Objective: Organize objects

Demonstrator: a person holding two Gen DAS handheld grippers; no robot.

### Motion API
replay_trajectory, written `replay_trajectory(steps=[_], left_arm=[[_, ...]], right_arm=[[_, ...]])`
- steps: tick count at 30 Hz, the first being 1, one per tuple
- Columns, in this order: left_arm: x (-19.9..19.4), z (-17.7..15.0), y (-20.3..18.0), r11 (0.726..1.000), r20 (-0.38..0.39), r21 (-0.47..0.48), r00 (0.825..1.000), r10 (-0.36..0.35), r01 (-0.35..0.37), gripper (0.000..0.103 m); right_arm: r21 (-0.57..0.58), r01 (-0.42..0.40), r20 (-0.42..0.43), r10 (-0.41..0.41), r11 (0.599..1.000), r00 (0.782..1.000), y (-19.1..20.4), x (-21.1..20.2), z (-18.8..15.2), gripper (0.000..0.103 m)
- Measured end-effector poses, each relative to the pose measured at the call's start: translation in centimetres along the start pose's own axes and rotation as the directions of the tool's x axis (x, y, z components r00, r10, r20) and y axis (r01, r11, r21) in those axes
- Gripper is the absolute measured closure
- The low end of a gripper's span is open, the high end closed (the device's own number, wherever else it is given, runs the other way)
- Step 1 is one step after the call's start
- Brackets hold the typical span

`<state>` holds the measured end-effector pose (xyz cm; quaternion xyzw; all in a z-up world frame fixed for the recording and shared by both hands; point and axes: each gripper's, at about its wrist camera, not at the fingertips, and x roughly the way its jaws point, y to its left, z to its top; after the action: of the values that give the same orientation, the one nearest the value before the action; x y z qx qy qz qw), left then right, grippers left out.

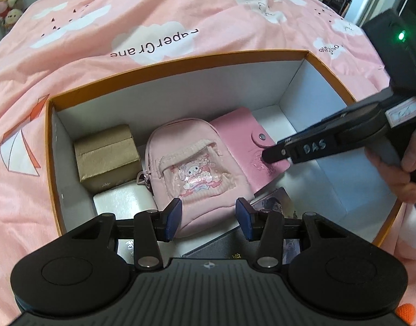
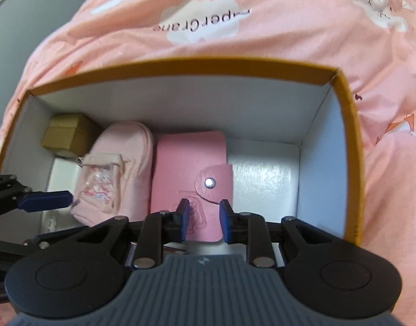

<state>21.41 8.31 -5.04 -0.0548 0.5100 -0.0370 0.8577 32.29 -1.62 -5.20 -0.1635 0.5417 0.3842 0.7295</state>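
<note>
Pink bedding surrounds box (image 2: 349,141); wallet (image 2: 189,168) lies lengthwise, both claws released.

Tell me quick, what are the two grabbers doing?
Left gripper: open, holding nothing, over the little pink backpack.
Right gripper: open, holding nothing, over the pink wallet.

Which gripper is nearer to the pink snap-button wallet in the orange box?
Right. The right gripper is open directly over the pink snap-button wallet, at its near end. The left gripper is open over the pale pink mini backpack beside it.
</note>
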Motion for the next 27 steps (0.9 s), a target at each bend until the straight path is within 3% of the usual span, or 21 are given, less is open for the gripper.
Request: replay_trajectory(steps=[3, 6, 8, 11, 20, 24, 27], left_arm=[[0.0, 0.0, 0.2, 1.0, 0.004, -0.02, 1.0, -0.002, 0.002, 0.049], [0.0, 0.0, 0.2, 0.999, 0.011, -0.038, 1.0, -0.006, 0.007, 0.049], [-0.2, -0.1, 0.2, 0.999, 0.023, -0.05, 1.0, -0.006, 0.008, 0.049], [-1.2, -0.3, -0.1, 0.998, 0.064, -0.063, 0.998, 0.0, 0.004, 0.049], [-6.9, -2.6, -3.1, 0.994, 0.226, -0.099, 0.974, -0.019, 0.043, 0.049], [-8.8, -3.7, -4.3, 0.992, 0.241, -0.113, 0.97, -0.036, 0.064, 0.049], [-9.9, -4.9, -4.7, 0.987, 0.232, -0.132, 0.971, -0.057, 0.09, 0.049]], right_arm=[[-0.003, 0.018, -0.014, -0.018, 1.0, 1.0, 0.1, 0.2, -0.3, 0.081], [0.025, -0.034, -0.035, 0.034, 0.999, 0.999, 0.0, 0.3, -0.3, 0.094], [0.059, -0.08, -0.059, 0.084, 0.995, 0.995, -0.1, 0.7, -0.3, 0.095], [0.03, -0.065, -0.044, 0.066, 0.997, 0.997, 0.4, 0.4, -0.6, 0.095], [-0.064, -0.02, 0.134, 0.028, 0.998, 0.991, 1.3, -5.0, -3.5, 0.085], [-0.091, 0.021, 0.23, 0.0, 0.996, 0.973, 2.0, -8.1, -6.3, 0.071], [-0.08, 0.024, 0.275, -0.001, 0.997, 0.961, 2.2, -10.4, -8.9, 0.07]])
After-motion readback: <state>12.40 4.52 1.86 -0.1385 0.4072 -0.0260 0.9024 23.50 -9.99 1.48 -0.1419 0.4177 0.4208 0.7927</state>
